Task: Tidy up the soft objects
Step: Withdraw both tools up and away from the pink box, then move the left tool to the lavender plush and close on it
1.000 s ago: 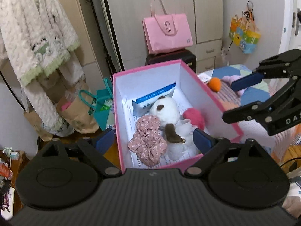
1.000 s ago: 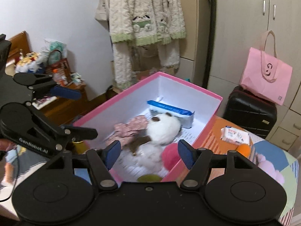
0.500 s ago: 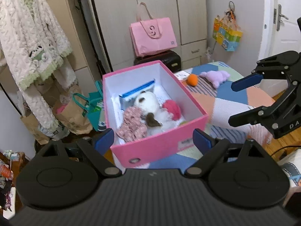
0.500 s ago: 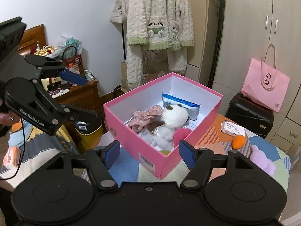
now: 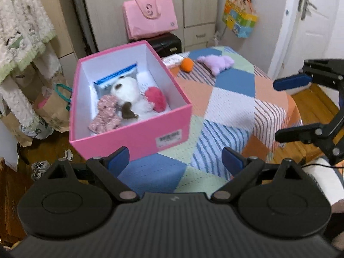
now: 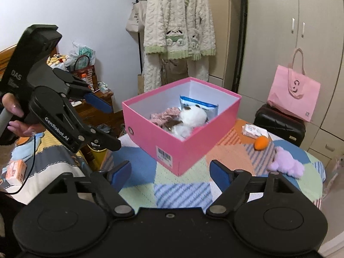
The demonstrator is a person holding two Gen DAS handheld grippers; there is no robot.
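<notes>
A pink box (image 5: 137,138) (image 6: 182,148) stands on the patchwork-covered table (image 5: 228,107). Inside lie a white plush dog (image 5: 129,95) (image 6: 191,116), a pink floral scrunchie (image 5: 105,116), a red pompom (image 5: 155,99) and a blue-white packet (image 5: 116,75). An orange ball (image 5: 186,64) (image 6: 261,143) and a purple plush (image 5: 217,62) (image 6: 286,163) lie on the table beyond the box. My left gripper (image 5: 175,160) is open and empty in front of the box. My right gripper (image 6: 171,172) is open and empty, also short of the box; it shows at the right of the left wrist view (image 5: 292,105).
A tissue pack (image 6: 254,130) lies near the orange ball. A pink tote (image 5: 150,19) sits on a black suitcase (image 6: 279,124) by the wardrobe. A fleece robe (image 6: 178,30) hangs behind. Paper bags (image 5: 51,111) stand on the floor at the left.
Both grippers have pulled back and up from the box. The box now looks smaller and its front wall and more of the table show. Both stay open and empty.
</notes>
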